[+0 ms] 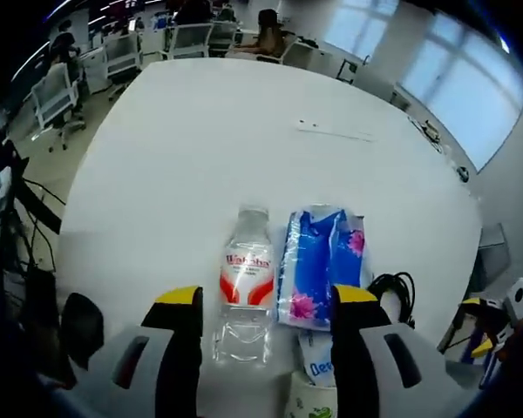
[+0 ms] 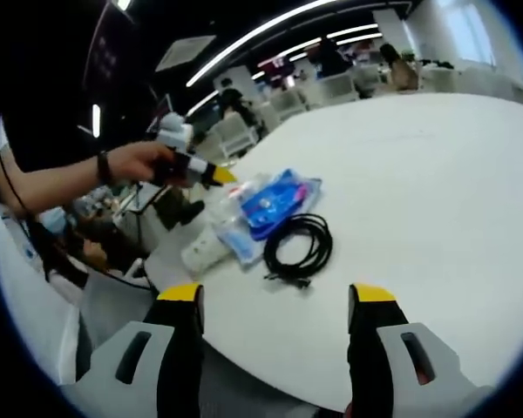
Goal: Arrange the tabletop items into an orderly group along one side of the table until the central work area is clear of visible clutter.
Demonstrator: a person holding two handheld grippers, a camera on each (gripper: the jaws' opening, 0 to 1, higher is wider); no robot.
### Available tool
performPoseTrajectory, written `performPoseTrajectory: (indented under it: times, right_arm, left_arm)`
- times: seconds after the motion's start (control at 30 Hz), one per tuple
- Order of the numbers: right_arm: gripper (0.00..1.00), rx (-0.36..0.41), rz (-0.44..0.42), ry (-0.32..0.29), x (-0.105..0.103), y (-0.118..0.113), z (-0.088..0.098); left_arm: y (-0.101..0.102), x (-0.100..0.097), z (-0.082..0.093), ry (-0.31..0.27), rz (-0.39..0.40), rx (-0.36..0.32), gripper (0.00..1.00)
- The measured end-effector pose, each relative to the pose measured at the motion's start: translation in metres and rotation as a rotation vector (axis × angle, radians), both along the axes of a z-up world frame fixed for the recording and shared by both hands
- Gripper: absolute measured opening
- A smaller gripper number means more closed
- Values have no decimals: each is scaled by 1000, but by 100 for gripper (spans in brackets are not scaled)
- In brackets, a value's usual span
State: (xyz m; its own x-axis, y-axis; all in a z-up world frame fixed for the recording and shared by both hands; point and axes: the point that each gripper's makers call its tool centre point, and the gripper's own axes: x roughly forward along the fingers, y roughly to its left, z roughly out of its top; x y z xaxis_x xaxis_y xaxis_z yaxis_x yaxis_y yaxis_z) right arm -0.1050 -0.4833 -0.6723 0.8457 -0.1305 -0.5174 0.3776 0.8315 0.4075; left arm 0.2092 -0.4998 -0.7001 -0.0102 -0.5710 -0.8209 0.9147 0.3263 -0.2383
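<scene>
White laminate covers the large rounded tabletop (image 1: 244, 148), and the items sit bunched near its edge. In the left gripper view, the left tongs (image 1: 266, 300) stand spread wide, their yellow-tipped black jaws rising at 7 and 5 o'clock with nothing clamped between them. A clear plastic water bottle with a red and white label (image 1: 244, 283) lies on its side between the jaws, cap pointing toward 12 o'clock. Just beside it, toward 3 o'clock, lies a blue plastic tissue pack printed with pink flowers (image 1: 321, 266), touching or nearly touching the bottle. Below that pack, at 6 o'clock, a second smaller white and blue packet (image 1: 316, 359) and a white round container (image 1: 307, 402) peek out; their details are too cut off to tell. A coiled black cable (image 1: 394, 292) rests at 4 o'clock of the pack.

In the right gripper view, the right tongs (image 2: 275, 300) are likewise parted and grip nothing, hovering near the tabletop (image 2: 436, 174) edge. The black cable (image 2: 298, 246) lies at 12 o'clock of them, with the blue pack (image 2: 277, 198) just beyond it. A person's hand (image 2: 138, 162) at 10 o'clock holds the left tongs (image 2: 218, 176) over the bottle (image 2: 231, 196). Office chairs (image 1: 57, 91) stand around the far side.
</scene>
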Motion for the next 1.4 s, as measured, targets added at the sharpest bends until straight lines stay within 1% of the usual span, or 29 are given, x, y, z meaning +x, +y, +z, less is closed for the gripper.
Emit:
performPoseTrajectory:
  times: [0.17, 0.3, 0.63, 0.9, 0.97, 1.1, 1.23, 1.4]
  right_arm:
    - [66, 8, -13, 8, -7, 0, -3]
    - [65, 11, -22, 13, -10, -1, -4]
    - [65, 17, -36, 21, -16, -2, -6]
    - [65, 23, -33, 32, -19, -1, -8]
    - [65, 24, -34, 33, -19, -1, -8]
    - [65, 24, -35, 35, -20, -1, -8]
    - [65, 27, -35, 39, -20, 0, -9]
    - [64, 31, -29, 42, -19, 3, -10]
  left_arm:
    - [-8, 5, -11, 7, -4, 24, 57]
    - [-11, 5, -18, 11, -10, 39, 56]
    - [-15, 6, -34, 4, -26, 79, 52]
    - [-18, 7, -47, 5, -39, 108, 46]
    - [-19, 7, -50, 24, -32, 101, 44]
    - [-19, 11, -56, 16, -32, 108, 40]
    - [-20, 11, -58, 31, -32, 106, 41]
    - [-20, 10, -57, 32, -45, 91, 40]
